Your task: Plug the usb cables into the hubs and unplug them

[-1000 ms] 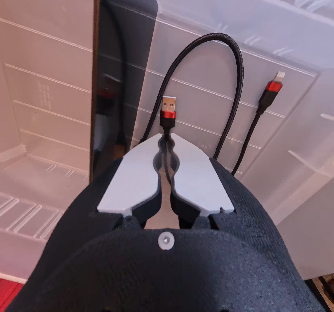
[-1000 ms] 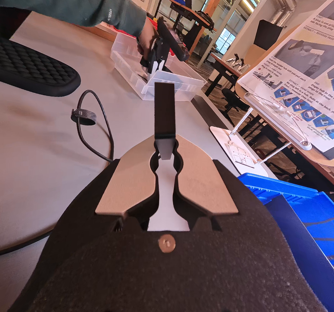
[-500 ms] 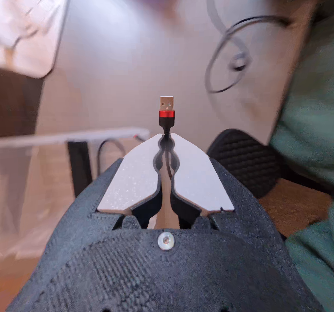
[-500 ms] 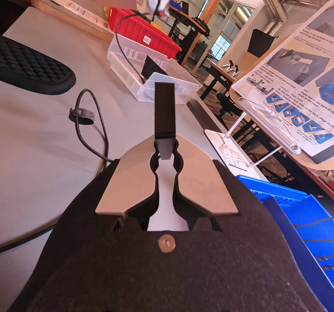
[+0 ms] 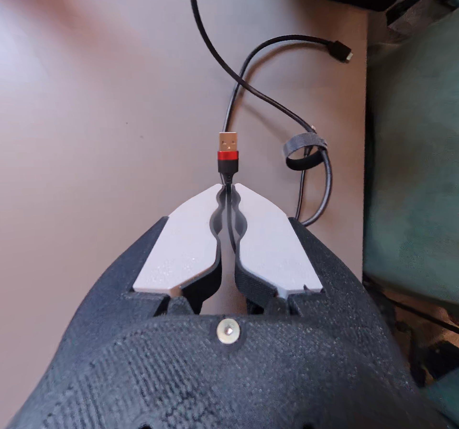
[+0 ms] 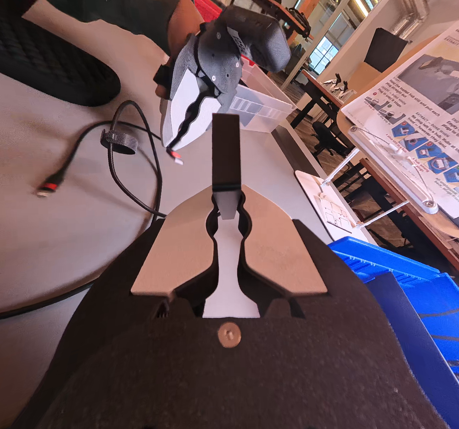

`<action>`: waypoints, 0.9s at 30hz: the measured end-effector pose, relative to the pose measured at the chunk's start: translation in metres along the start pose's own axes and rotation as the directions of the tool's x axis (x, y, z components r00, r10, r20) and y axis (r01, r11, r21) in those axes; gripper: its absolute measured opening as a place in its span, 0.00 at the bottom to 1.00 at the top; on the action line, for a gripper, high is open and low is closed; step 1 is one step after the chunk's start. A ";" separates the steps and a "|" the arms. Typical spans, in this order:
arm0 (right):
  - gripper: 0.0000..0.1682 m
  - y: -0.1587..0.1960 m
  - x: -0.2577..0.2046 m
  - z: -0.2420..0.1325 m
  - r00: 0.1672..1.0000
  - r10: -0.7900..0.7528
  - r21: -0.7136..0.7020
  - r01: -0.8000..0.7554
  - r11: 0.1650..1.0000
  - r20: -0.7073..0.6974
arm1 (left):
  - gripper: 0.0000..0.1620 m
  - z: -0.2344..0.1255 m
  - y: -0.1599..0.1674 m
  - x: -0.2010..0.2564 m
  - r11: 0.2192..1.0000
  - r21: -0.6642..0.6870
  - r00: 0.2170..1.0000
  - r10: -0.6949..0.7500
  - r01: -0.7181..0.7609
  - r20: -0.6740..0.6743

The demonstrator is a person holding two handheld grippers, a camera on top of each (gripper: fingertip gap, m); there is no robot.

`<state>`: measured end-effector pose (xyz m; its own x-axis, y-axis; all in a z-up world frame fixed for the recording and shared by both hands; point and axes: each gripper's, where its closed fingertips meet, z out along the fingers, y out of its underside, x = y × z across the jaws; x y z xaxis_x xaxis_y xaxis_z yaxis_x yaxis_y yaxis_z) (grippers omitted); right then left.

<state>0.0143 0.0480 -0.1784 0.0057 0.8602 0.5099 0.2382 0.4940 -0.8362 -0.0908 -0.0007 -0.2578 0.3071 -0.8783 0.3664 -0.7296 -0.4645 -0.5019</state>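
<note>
Since a second ago my left gripper (image 5: 228, 185) has come out of the clear plastic bin (image 6: 260, 109) and now hangs over the pale grey table (image 5: 99, 119), pointing down at it. Its white fingers (image 5: 188, 240) are pressed together on the black braided USB cable (image 5: 260, 91), pinching it just behind the red-collared USB-A plug (image 5: 228, 152), which sticks straight out past the tips, metal end clear of everything. In the right wrist view that same gripper (image 6: 171, 147) sits left of centre and a little farther off, above the table, with the plug (image 6: 176, 156) tilted down and to the right.

The cable's slack loops across the table below it; its other end, a smaller red-banded connector (image 6: 48, 188), lies flat on the table far to the left. A second thin black cable with a grey fabric strap (image 5: 304, 153) lies crossed with it, its small black plug (image 5: 342, 52) resting near the table's right edge in the left wrist view.

My right gripper (image 6: 226, 204) is closed on the black rectangular USB hub (image 6: 225, 153), clamping its lower end so the body stands up beyond the tan fingers (image 6: 178, 250). The plug and hub are near each other but apart, nothing inserted.

A blue plastic crate (image 6: 402, 288) sits near right, and a printed instruction sheet on a stand (image 6: 417, 129) farther right.
</note>
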 end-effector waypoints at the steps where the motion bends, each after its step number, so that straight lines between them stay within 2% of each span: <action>1: 0.07 0.002 -0.001 0.001 1.000 -0.003 -0.008 0.003 1.000 0.002 | 0.05 0.002 0.000 -0.004 1.000 0.015 1.000 -0.003 0.002 0.018; 5: 0.07 0.008 -0.002 0.003 1.000 -0.014 -0.039 0.014 0.999 0.008 | 0.11 0.006 -0.001 -0.015 0.997 0.074 0.991 0.018 -0.028 0.135; 10: 0.07 0.012 -0.004 0.003 1.000 -0.011 -0.052 0.012 0.999 0.020 | 0.11 0.015 -0.008 -0.023 0.982 0.099 0.935 0.121 -0.163 0.335; 16: 0.07 0.011 -0.008 0.001 0.999 -0.010 -0.040 0.012 0.999 0.041 | 0.09 0.027 -0.010 -0.018 0.982 0.078 0.939 0.142 -0.175 0.312; 20: 0.07 0.012 -0.011 -0.001 0.998 -0.006 -0.031 0.008 0.999 0.068 | 0.17 0.031 -0.008 -0.014 0.984 0.061 0.949 0.146 -0.170 0.280; 27: 0.07 0.013 -0.013 -0.001 0.996 0.000 -0.019 0.002 1.000 0.090 | 0.10 0.033 -0.008 -0.009 0.982 0.118 0.968 0.117 -0.146 0.224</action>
<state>0.0186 0.0430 -0.1954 -0.0819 0.8682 0.4894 0.2570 0.4929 -0.8313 -0.0675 0.0070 -0.2824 0.3487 -0.9294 0.1207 -0.6894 -0.3417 -0.6388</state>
